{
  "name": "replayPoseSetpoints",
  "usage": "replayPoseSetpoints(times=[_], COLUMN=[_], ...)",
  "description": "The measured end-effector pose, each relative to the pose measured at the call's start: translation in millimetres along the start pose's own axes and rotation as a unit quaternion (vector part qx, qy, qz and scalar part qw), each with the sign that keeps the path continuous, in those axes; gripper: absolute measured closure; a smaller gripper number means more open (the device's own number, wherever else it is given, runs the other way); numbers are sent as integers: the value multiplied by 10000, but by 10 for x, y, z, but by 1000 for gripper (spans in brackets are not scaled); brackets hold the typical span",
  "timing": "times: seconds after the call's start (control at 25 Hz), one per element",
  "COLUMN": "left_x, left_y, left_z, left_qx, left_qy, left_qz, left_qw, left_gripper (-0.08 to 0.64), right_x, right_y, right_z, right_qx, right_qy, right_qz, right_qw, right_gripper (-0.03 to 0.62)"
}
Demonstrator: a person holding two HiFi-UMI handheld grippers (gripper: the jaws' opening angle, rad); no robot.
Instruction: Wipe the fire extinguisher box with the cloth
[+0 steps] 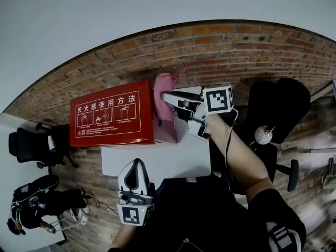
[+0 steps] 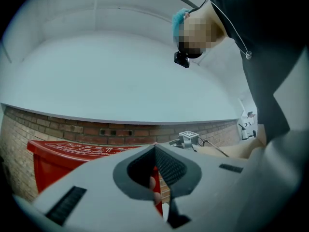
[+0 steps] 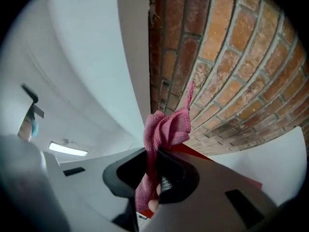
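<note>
The red fire extinguisher box (image 1: 113, 114) with white print stands against the brick wall. A pink cloth (image 1: 166, 87) lies bunched at the box's right end. My right gripper (image 1: 168, 101) is shut on it and holds it against that end. In the right gripper view the cloth (image 3: 166, 127) sticks out beyond the jaws of the right gripper (image 3: 157, 151), with a strip of the red box (image 3: 195, 149) behind. My left gripper (image 1: 137, 167) hangs below the box, apart from it, shut on nothing. In its own view the left gripper (image 2: 155, 149) points past the red box (image 2: 53, 161).
A white cabinet (image 1: 157, 160) sits under the box. The brick wall (image 1: 236, 51) runs behind it. A black office chair (image 1: 31, 140) stands at the left and another chair (image 1: 278, 109) at the right. A person's bare forearm (image 1: 241, 156) reaches in from the lower right.
</note>
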State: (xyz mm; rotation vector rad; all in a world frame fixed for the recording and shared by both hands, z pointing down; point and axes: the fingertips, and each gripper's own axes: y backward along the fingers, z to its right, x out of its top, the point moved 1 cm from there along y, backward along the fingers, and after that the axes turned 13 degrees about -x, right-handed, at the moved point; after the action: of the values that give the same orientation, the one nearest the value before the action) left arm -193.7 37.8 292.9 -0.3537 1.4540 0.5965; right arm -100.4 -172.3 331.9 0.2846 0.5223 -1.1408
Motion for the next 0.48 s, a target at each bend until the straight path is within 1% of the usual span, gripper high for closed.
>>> replayPoseSetpoints(times=[0.2, 0.32, 0.48], left_x=[-77, -118, -184], left_y=[84, 130, 169], left_z=[37, 59, 93], left_qx=[254, 354, 397], left_qy=[-5, 15, 62], left_qz=[-115, -173, -282], left_qw=[9996, 9992, 9988], left_gripper=[522, 522, 522], right_x=[-15, -14, -54], right_y=[-181, -253, -340], right_z=[119, 146, 246], right_qx=[233, 394, 294], right_qy=[-433, -556, -635], right_qz=[-342, -489, -668], right_qw=[9982, 9965, 9953], right_gripper=[525, 525, 525])
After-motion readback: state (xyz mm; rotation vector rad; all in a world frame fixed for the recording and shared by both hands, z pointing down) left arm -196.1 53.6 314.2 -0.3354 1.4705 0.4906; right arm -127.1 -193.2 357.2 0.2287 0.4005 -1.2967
